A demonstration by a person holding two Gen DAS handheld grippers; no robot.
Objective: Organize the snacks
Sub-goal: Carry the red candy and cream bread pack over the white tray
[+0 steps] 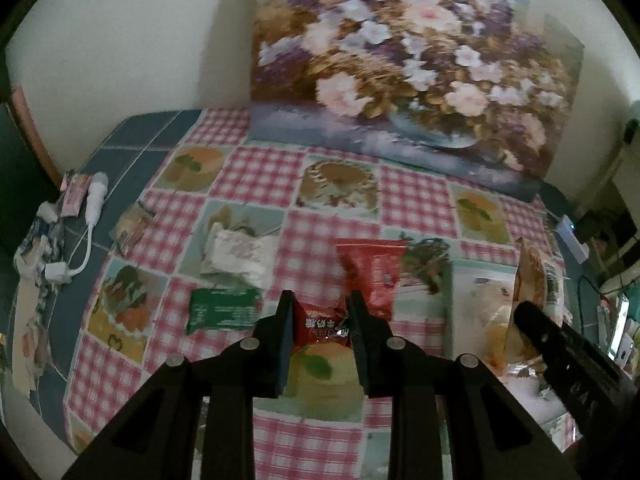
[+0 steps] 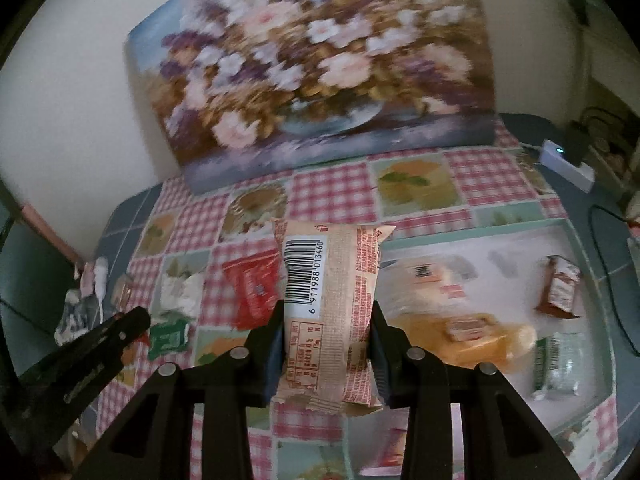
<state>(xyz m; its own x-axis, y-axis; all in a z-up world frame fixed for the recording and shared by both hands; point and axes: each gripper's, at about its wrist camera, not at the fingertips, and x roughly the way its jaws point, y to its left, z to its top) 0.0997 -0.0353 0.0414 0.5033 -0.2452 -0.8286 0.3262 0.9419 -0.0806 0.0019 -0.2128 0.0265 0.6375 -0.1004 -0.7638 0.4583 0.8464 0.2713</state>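
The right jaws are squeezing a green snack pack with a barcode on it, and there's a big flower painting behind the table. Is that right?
Not quite. The pack in the right gripper is pale orange-beige, not green; the right wrist view shows this. It does carry a barcode, and the flower painting does stand behind the table. A green packet lies on the table, untouched.

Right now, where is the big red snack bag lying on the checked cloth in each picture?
Left wrist view: the big red crinkly snack bag lies at centre, just beyond the left hand-held gripper.
Right wrist view: the same bag lies left of centre, beside the beige barcode packet.
Shared landmark: the flower painting leaning on the wall behind the table.
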